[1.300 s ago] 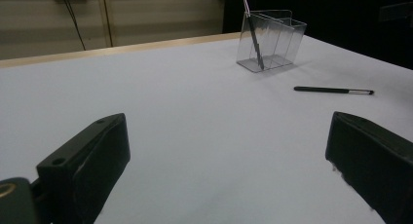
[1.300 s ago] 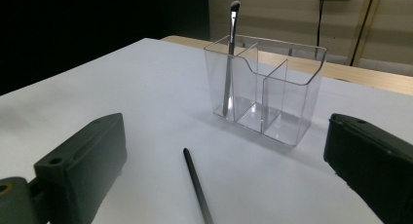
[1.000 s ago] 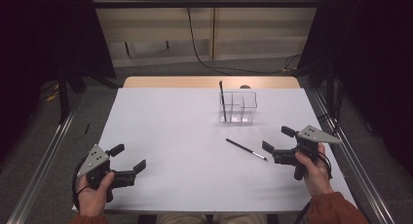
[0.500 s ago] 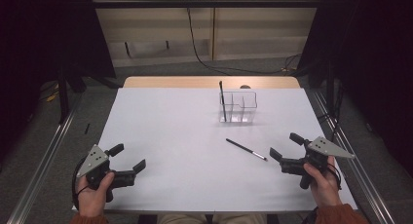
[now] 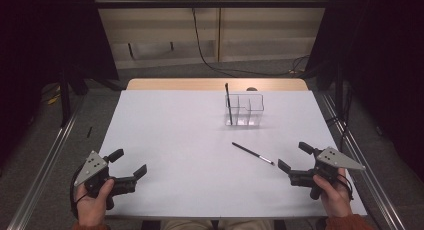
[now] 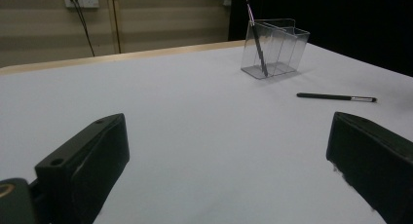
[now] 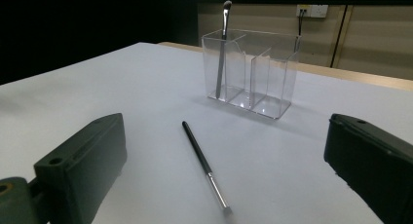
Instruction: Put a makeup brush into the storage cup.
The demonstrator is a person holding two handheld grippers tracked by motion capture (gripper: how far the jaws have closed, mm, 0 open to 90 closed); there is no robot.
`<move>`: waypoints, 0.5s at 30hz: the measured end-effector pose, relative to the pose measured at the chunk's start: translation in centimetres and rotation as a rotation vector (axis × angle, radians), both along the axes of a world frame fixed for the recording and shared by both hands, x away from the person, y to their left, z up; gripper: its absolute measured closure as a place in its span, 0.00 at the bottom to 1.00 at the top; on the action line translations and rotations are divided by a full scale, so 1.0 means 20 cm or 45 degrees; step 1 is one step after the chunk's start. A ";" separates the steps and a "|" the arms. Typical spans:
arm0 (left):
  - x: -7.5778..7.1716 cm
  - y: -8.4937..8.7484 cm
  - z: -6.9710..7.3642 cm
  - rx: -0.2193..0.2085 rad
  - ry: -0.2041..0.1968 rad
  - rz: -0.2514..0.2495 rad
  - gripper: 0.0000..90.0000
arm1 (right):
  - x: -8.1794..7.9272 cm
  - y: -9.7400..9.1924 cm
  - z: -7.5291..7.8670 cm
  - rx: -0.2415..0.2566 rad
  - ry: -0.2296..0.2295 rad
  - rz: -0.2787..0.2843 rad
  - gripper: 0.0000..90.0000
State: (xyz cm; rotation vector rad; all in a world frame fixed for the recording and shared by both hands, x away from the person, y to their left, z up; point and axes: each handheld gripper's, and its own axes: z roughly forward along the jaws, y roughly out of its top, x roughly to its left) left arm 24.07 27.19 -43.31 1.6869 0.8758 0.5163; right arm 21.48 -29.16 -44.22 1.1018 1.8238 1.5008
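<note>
- One brush (image 5: pixel 253 154) lies flat on the table (image 5: pixel 175 140), between the holder (image 5: pixel 244 110) and your right gripper (image 5: pixel 295 160); another stands inside.
- Both grippers gape wide, empty; left gripper (image 5: pixel 127 163) rests apart.
- Pickup seems next: straddle the handle, then close.

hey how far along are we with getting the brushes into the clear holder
About halfway, it seems. One brush already stands in the clear holder's left compartment. The second brush lies flat on the table. Both tongs, left and right, are open and hold nothing. Left to do: pick it up, likely with the nearer right tongs, and put it in.
</note>
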 end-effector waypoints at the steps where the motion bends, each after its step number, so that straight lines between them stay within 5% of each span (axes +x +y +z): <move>1: 0.00 0.00 0.00 0.006 0.001 -0.006 0.02 | 0.00 0.00 0.00 -0.003 0.005 -0.006 0.02; 15: 0.01 0.00 -0.01 0.041 -0.002 -0.028 0.02 | 0.01 0.01 0.00 0.003 0.011 0.027 0.01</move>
